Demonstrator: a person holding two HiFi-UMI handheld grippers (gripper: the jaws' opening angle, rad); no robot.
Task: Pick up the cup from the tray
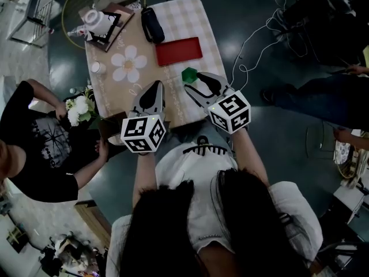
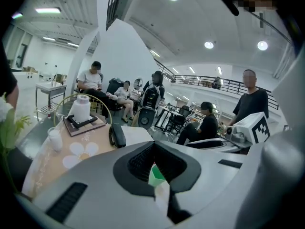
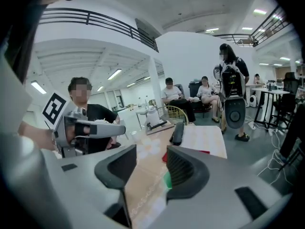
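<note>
On the desk (image 1: 190,16): one red tray (image 1: 179,51), one green cup (image 1: 189,74) beside it; right gripper (image 3: 150,152) released, left gripper (image 2: 152,146) clenched empty.

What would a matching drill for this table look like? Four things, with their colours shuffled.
Things:
1. tray
2. cup
3. oblong case
4. flower mat

Colours:
A. black
B. white
C. red
D. green

Pairs: 1-C, 2-D, 3-A, 4-B
</note>
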